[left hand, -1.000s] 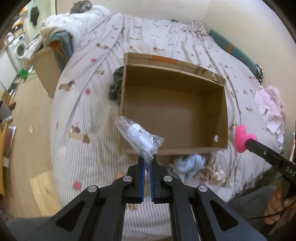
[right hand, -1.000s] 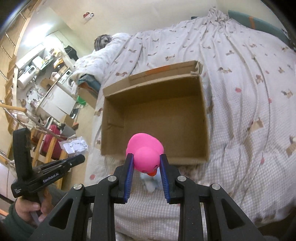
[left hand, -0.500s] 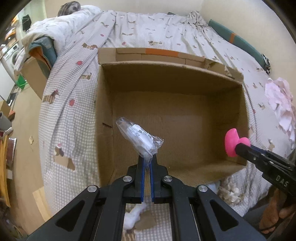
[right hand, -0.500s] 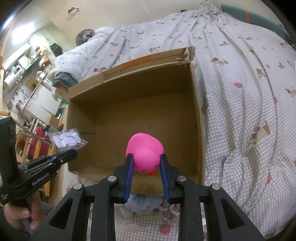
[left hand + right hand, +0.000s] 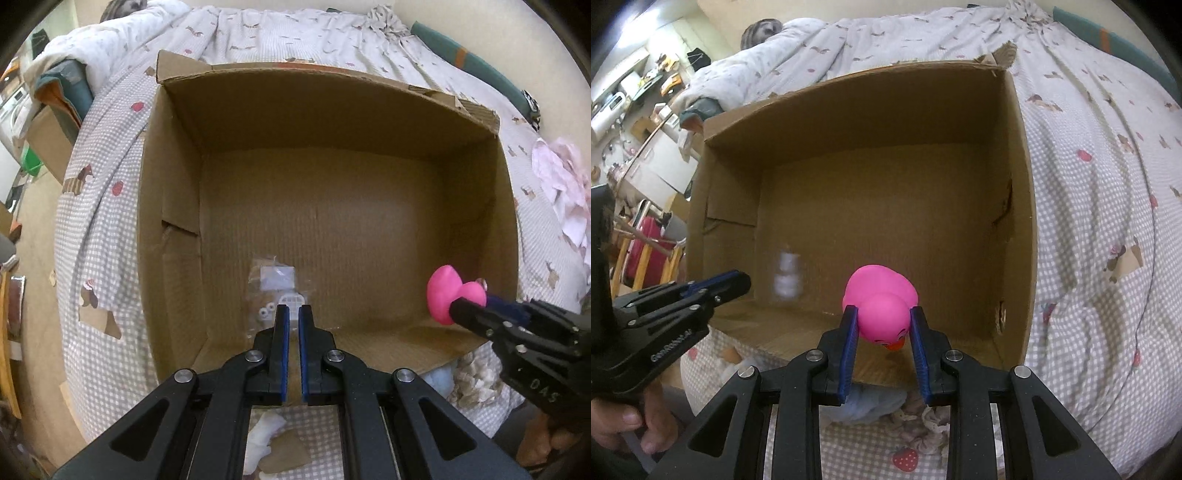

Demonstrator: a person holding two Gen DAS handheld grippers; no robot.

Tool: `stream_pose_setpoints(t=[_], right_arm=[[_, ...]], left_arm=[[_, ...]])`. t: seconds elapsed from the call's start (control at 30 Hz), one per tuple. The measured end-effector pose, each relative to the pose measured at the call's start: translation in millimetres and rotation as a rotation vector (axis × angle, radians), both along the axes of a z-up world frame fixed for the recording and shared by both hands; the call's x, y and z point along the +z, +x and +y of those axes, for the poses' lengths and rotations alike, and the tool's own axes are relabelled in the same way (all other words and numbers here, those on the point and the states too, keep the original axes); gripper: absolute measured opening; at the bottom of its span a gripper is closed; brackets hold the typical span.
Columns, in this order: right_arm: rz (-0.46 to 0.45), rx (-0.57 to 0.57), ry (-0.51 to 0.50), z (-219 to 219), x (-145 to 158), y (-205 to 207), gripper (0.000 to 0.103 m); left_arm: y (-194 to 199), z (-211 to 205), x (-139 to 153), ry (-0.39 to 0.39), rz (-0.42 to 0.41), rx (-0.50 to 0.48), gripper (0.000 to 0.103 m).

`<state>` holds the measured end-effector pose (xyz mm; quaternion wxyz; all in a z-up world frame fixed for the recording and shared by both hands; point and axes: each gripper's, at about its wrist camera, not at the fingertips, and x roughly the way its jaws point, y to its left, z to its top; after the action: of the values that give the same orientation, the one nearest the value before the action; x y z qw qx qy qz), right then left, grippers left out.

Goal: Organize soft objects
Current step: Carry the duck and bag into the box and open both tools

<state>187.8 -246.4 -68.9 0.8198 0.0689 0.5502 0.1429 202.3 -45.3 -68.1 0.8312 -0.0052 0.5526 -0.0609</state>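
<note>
Spreading across both views is a bed under a gray checked quilt printed with small dogs and strawberries. On it sits an open cardboard box, flaps up, its brown floor mostly bare. Pale pink cloth lies crumpled on the quilt to the right of the box, well apart from it. Against the near wall of the box, outside it, a light blue soft item and a beige ruffled cloth rest on the quilt, touching each other.

Over the near edge of the box the right gripper points steeply down, its blue pads clamped on the head of a pink rubber duck, orange beak toward the camera. In the left wrist view the same duck shows at the right side of the box interior, above the floor.

The left gripper also points down into the box, near its left front corner. Its fingers stand a narrow slit apart with nothing between them. Just beyond their tips is a clear plastic bag holding small white parts and a label; it is blurred in both views, and I cannot tell whether it lies on the box floor or is just above it. A hand grips the left gripper's handle at the lower left of the right wrist view.
</note>
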Motion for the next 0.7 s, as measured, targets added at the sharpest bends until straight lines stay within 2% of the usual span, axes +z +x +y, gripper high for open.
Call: stream_pose_setpoints(t=[0.6, 0.7], right_arm=[[0.042, -0.008, -0.015, 9.2, -11.3, 13.1, 0.029], [0.039, -0.005, -0.007, 10.6, -9.8, 11.5, 0.029]], left_arm=[[-3.6, -6.1, -5.5, 0.002, 0.014, -0.009, 0.005], [-5.5, -8.0, -4.9, -0.017, 0.027, -0.015, 0.006]])
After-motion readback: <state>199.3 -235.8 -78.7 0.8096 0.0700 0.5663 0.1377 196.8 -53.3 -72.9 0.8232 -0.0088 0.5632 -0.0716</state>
